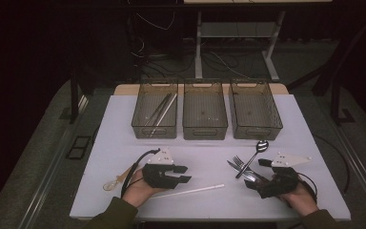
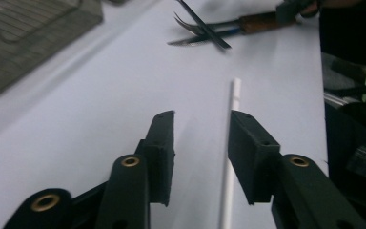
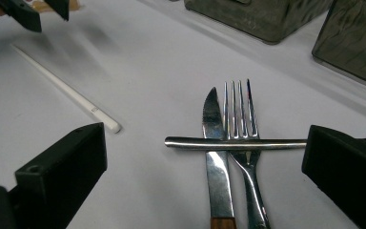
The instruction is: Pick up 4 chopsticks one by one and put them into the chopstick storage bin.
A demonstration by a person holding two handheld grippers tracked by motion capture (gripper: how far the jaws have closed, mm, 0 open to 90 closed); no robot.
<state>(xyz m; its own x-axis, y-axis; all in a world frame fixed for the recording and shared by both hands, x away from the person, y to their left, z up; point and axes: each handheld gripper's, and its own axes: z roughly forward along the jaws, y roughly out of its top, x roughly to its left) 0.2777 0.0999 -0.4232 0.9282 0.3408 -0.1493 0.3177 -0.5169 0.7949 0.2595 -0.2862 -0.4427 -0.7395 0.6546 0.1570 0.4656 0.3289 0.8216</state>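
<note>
My left gripper [image 1: 183, 174] [image 2: 202, 119] hovers low over the white table [image 1: 119, 143] with its jaws apart. A white chopstick [image 1: 190, 191] [image 2: 234, 98] lies on the table and runs under the inner edge of its right jaw, untouched. My right gripper [image 1: 255, 174] [image 3: 205, 132] stands wide open around a pile of cutlery. In that pile a knife [image 3: 218, 167] and a fork [image 3: 240, 109] lie side by side, with a spoon [image 1: 261, 144] whose handle [image 3: 190, 142] crosses over both. Neither pad touches the cutlery.
Three dark mesh bins stand in a row at the table's far side: the left bin [image 1: 155, 135] holds long metal sticks [image 1: 162, 109]; the middle bin [image 1: 205, 135] and the right bin [image 1: 257, 135] look empty. A pale amber spoon-like piece [image 1: 112, 182] lies left of my left hand.
</note>
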